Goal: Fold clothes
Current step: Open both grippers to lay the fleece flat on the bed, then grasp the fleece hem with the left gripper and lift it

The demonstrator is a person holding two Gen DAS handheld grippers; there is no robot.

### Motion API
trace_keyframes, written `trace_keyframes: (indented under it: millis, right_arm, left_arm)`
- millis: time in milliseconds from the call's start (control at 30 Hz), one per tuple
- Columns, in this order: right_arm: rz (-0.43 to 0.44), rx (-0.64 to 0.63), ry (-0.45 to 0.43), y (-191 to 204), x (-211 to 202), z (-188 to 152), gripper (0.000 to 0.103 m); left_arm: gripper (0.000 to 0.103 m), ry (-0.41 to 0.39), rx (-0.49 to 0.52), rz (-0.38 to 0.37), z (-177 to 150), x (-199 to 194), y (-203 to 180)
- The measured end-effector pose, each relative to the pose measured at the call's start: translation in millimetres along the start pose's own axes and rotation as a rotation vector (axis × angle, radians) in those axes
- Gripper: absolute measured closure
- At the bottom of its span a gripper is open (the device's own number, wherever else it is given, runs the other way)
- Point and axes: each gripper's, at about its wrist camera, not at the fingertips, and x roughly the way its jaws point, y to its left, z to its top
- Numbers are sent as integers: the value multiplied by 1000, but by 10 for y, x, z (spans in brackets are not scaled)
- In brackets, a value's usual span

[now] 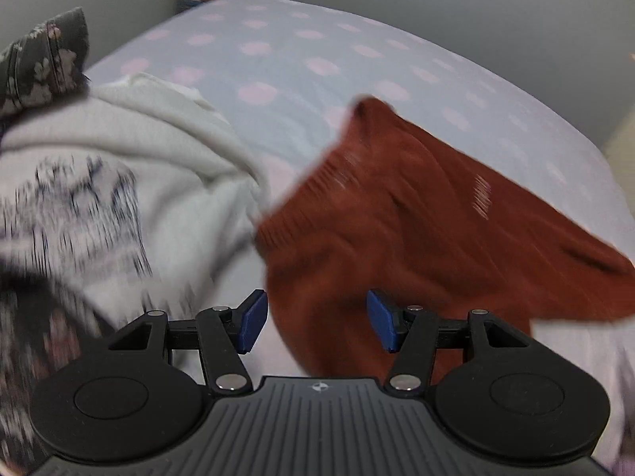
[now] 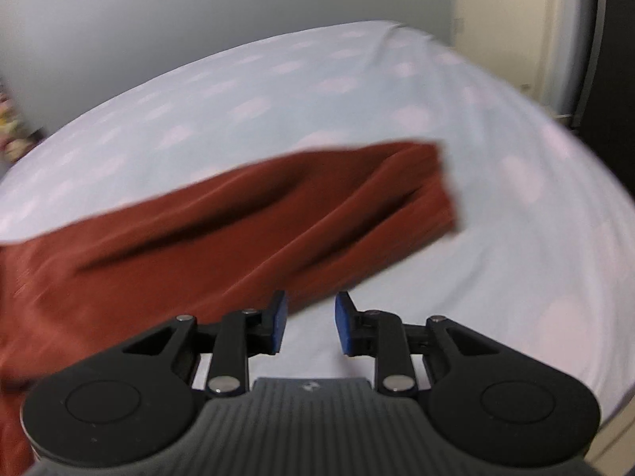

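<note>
A rust-red garment (image 1: 416, 214) lies crumpled on the bed, with its ribbed waistband toward the left. My left gripper (image 1: 316, 321) is open and empty just above the garment's near edge. In the right wrist view the same red garment (image 2: 246, 222) stretches from the left edge to its far hem at the right. My right gripper (image 2: 310, 323) is open and empty, over the sheet at the garment's near edge. Both views are motion-blurred.
The bed sheet (image 1: 317, 47) is pale blue with pink dots. A white printed sweatshirt (image 1: 119, 182) lies left of the red garment, with a dark floral garment (image 1: 43, 59) behind it. A grey wall and a cream door (image 2: 512, 12) stand beyond the bed.
</note>
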Motion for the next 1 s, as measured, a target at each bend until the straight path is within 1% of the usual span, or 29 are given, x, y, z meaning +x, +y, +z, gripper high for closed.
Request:
trace_keyframes:
  millis: [100, 167, 233, 300, 433, 467, 567, 600, 733, 767, 800, 833, 867, 900, 967, 1000]
  right_arm:
    - [65, -21, 36, 364, -136, -379, 64]
    - [123, -15, 70, 597, -209, -636, 64]
    - [180, -5, 104, 793, -289, -864, 64]
    - [237, -5, 133, 997, -388, -1100, 64]
    - [289, -30, 155, 1309, -619, -1484, 60]
    - [304, -27, 159, 1361, -690, -1575, 60]
    - [349, -20, 175, 1522, -882, -1849, 58]
    - [357, -32, 183, 1573, -926, -1914, 58]
    - [363, -91, 221, 1697, -1018, -2170, 58]
    - [357, -100, 232, 1710, -1022, -2212, 58]
    - [352, -110, 241, 1725, -1026, -2241, 58]
    - [349, -119, 248, 1739, -1028, -2260, 58]
    - [346, -128, 255, 1754, -1031, -2280, 58]
    - [342, -138, 262, 1769, -1034, -2299, 58]
    - [340, -158, 266, 1813, -1059, -2314, 58]
    - [339, -168, 265, 1844, -1065, -2316, 58]
  left_arm:
    - [49, 15, 44, -61, -291, -243, -217]
    - [44, 22, 66, -110, -489, -410, -380]
    - [42, 26, 97, -154, -677, -540, -522]
    - [37, 31, 148, -180, -875, -595, -685]
    - [32, 39, 249, -233, -1270, -705, -1012]
    - [30, 41, 274, -246, -1369, -732, -1094]
    - [30, 47, 350, -285, -1666, -815, -1339]
    - [30, 50, 369, -288, -1751, -820, -1404]
    - [31, 69, 389, -218, -1973, -655, -1529]
    - [37, 73, 391, -204, -2020, -616, -1551]
    - [51, 77, 389, -197, -2048, -584, -1557]
    - [58, 84, 387, -192, -2070, -547, -1564]
    - [76, 94, 389, -192, -2077, -507, -1567]
    - [88, 96, 385, -194, -2070, -478, -1558]
    - [93, 79, 360, -211, -2016, -451, -1514]
    - [94, 57, 342, -220, -1962, -469, -1485]
